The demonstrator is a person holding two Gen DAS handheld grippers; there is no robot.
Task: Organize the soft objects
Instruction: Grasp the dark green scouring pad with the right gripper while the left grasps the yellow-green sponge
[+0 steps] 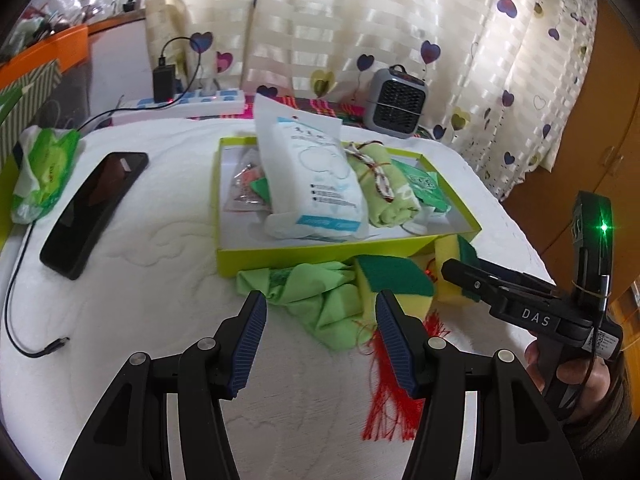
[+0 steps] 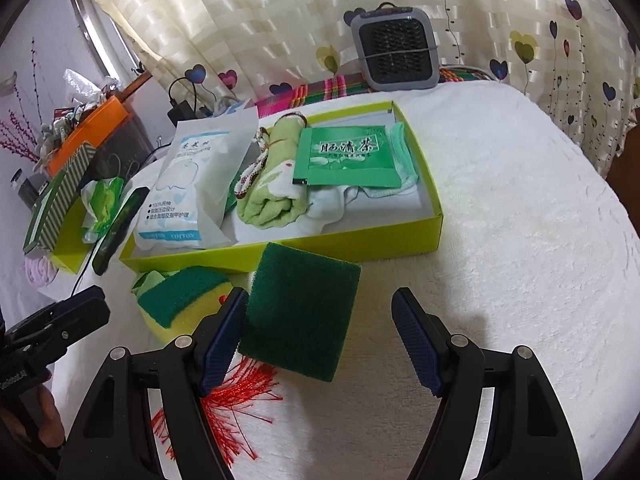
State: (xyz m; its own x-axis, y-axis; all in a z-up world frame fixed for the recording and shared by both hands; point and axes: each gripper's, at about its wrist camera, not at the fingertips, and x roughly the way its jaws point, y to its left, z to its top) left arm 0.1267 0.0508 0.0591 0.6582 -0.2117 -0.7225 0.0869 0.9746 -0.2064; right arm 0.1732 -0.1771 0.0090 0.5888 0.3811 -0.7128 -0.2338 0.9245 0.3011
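Observation:
A lime-green box (image 1: pixel 320 254) (image 2: pixel 360 246) on the white bed holds a cotton-pad bag (image 1: pixel 316 176) (image 2: pixel 188 188), a rolled green towel (image 1: pixel 384 188) (image 2: pixel 272 196) and a green tea packet (image 2: pixel 346 156). In front of it lie a green cloth (image 1: pixel 320 300), two yellow-green sponges (image 1: pixel 392 280) (image 2: pixel 300 316) (image 2: pixel 180 300) and a red tassel (image 1: pixel 388 396) (image 2: pixel 232 412). My left gripper (image 1: pixel 320 344) is open above the cloth. My right gripper (image 2: pixel 320 340) is open around the near sponge; it also shows in the left wrist view (image 1: pixel 460 276).
A black phone (image 1: pixel 92 212) with a cable and a green tissue pack (image 1: pixel 40 172) lie at the left. A power strip (image 1: pixel 188 104) and a small grey heater (image 1: pixel 396 100) (image 2: pixel 394 48) stand at the back by the curtain. Boxes (image 2: pixel 60 192) sit far left.

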